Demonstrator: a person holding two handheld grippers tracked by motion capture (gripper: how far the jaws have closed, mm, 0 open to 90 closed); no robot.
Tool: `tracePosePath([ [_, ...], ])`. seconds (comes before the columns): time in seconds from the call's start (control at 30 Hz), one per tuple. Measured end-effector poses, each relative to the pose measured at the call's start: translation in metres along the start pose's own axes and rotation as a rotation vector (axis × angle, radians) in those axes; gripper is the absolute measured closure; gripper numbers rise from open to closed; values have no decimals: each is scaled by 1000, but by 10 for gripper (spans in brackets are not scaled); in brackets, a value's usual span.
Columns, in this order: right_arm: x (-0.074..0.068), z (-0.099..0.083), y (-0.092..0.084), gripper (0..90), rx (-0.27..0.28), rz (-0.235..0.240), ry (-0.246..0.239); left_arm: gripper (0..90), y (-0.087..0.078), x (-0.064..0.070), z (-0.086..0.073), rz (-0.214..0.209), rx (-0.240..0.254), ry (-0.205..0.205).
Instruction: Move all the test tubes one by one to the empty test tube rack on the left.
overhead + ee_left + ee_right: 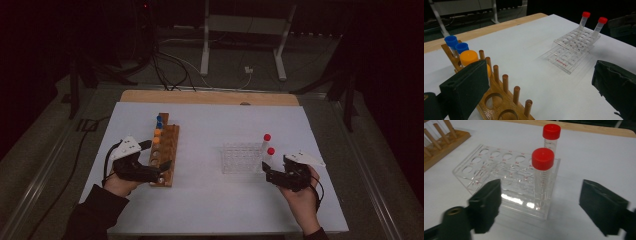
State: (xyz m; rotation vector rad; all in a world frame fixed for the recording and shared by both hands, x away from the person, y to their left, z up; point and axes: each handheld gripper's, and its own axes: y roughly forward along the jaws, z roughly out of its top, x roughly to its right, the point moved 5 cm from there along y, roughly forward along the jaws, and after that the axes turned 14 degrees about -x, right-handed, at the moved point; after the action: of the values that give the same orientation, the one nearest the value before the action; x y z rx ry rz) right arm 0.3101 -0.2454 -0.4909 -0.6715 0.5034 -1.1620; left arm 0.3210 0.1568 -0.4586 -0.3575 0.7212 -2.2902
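High view: a white table (210,200) bears a wooden rack (165,150) at left and a clear plastic rack (241,158) at right. The left gripper (162,167) rests at the near end of the wooden rack; the right gripper (266,172) sits just beside the near right corner of the clear rack.

Left gripper view: the jaws stand wide apart with nothing between the pads. The wooden rack (499,100) runs under the left jaw, carrying 2 blue-capped tubes (456,44) at its far end and an orange-capped tube (469,57) next to them; a second orange cap appears to sit behind the jaw, partly hidden. A row of pegs (505,82) lines one edge.

Right gripper view: the jaws are apart, gripping nothing. 2 red-capped tubes stand upright in the clear rack (499,170), the nearer tube (542,172) in the near corner hole, roughly midway between the jaws but ahead of them, the farther tube (551,137) behind it.
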Motion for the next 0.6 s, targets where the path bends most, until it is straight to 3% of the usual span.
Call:
tracePosePath([
  [0.13, 0, 1, 4, 409, -18, 8, -4, 18, 1, 0, 0, -4, -1, -3],
  [0.37, -2, 4, 11, 610, -38, 10, -20, 18, 1, -1, 0, -9, -1, -4],
  [0.6, -2, 10, 18, 688, -60, -6, -14, 18, 1, -1, 0, -7, 1, -2],
])
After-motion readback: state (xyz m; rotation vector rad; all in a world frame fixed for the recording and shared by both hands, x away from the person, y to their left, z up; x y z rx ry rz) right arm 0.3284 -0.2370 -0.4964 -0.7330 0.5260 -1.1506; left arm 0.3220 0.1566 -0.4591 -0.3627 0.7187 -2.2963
